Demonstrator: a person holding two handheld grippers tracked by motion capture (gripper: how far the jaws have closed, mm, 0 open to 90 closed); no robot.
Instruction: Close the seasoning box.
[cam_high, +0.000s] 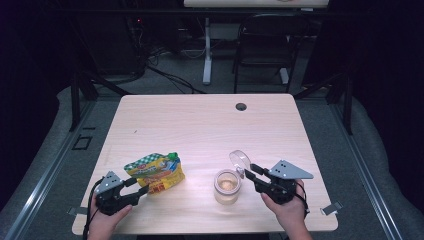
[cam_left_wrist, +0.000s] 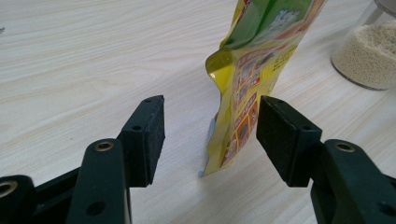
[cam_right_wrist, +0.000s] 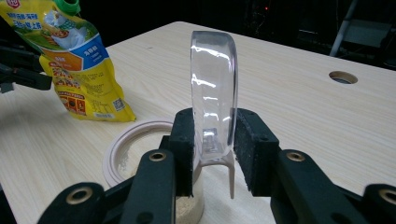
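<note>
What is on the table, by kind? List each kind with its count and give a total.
Yellow pouch: 1
Clear jar of pale grains: 1
Clear lid, gripped in the right tool: 1
Total: 3 things. The left tool stands open around the pouch's lower edge.

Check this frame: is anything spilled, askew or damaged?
Nothing spilled or damaged. The jar stands open with its clear lid held on edge in the right tool. The yellow pouch stands between the left tool's open jaws.
</note>
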